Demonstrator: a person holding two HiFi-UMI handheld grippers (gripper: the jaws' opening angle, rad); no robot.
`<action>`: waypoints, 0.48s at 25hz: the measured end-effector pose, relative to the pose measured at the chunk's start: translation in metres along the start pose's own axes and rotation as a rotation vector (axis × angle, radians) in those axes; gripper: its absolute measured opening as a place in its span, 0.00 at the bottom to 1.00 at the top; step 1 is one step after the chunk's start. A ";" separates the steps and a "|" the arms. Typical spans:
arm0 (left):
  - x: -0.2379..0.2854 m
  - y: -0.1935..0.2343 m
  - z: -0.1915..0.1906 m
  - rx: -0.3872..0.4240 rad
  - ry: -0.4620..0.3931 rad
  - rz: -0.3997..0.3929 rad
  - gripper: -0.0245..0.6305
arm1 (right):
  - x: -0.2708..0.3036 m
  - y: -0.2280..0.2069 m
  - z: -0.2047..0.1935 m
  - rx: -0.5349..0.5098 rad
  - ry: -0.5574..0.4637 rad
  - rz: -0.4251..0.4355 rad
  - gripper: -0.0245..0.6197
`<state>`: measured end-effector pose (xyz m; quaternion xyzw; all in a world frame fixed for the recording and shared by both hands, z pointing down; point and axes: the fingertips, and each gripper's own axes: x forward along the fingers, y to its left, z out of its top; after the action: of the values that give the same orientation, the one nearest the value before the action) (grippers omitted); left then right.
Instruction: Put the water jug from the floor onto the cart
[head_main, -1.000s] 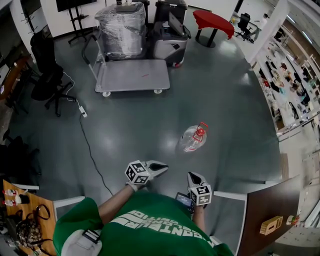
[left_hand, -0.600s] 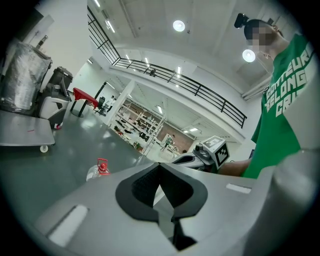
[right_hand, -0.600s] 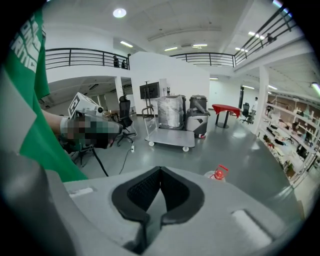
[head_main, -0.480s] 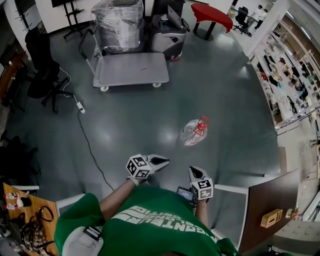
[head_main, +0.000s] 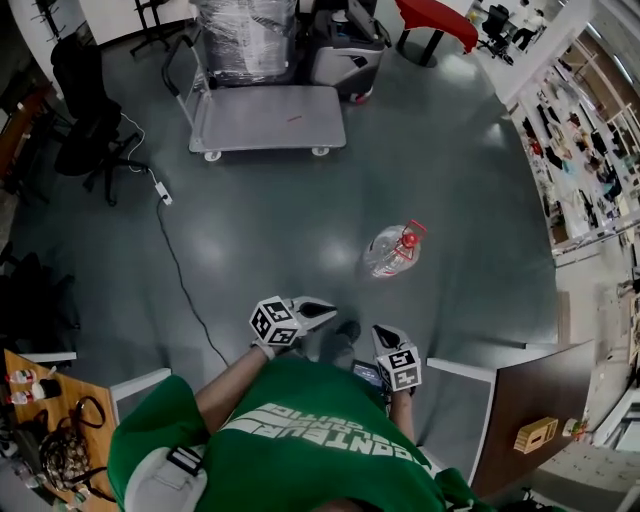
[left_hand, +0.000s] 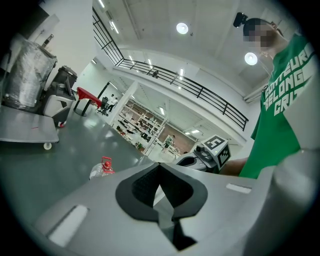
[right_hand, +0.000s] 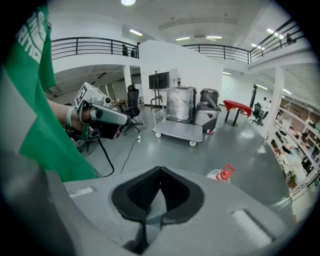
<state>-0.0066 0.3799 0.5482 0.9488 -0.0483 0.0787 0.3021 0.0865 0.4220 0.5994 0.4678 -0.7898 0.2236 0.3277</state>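
Jug (head_main: 393, 250) lies on its side on open grey floor (head_main: 260, 240), at 1 o'clock from the person. Left gripper (head_main: 322, 311) and right gripper (head_main: 385, 337) are both closed and empty. Cart (head_main: 268, 118) stands at 11 o'clock, with bare floor between. A cable (head_main: 175, 280) trails at 9 o'clock.

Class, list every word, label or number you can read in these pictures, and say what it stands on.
Shirt: white print, one line roughly "BELONG", the rest cut off or unclear.
Jug: no print can be made out.
Marker cube: square patterns only, no words.
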 end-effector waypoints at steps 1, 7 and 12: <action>-0.001 0.002 0.000 0.001 -0.001 0.009 0.05 | 0.003 0.000 0.001 -0.001 0.000 0.009 0.03; -0.019 0.024 0.002 -0.013 -0.038 0.114 0.05 | 0.032 0.001 0.011 -0.052 0.008 0.075 0.03; -0.010 0.035 0.014 0.014 -0.029 0.161 0.05 | 0.046 -0.017 0.025 -0.113 0.021 0.095 0.03</action>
<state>-0.0192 0.3438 0.5547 0.9450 -0.1283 0.0891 0.2873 0.0783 0.3704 0.6167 0.4083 -0.8189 0.1990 0.3509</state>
